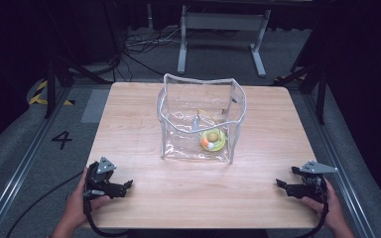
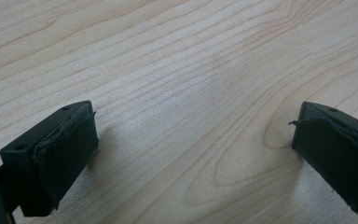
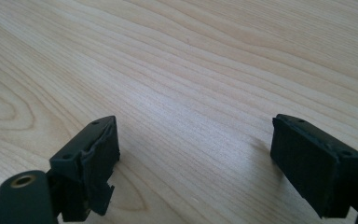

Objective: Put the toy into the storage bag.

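Note:
A clear plastic bag [image 1: 201,119] with a white zip rim stands open-topped at the middle of the wooden table [image 1: 134,129]. Inside it, at the right front, lies a yellow-green ring toy [image 1: 212,141] with small orange and white balls on it. My left gripper [image 1: 124,187] rests at the table's front left, held by a hand, open with nothing between its pads [image 2: 65,154]. My right gripper [image 1: 280,184] rests at the front right, also open and empty, its pads [image 3: 307,163] wide apart over bare wood. Both point inward, well short of the bag.
The table's front edge runs just below both hands. Grey carpet with a floor mark "4" [image 1: 62,140] lies to the left. A white metal frame [image 1: 223,29] and loose cables [image 1: 144,44] stand beyond the far edge.

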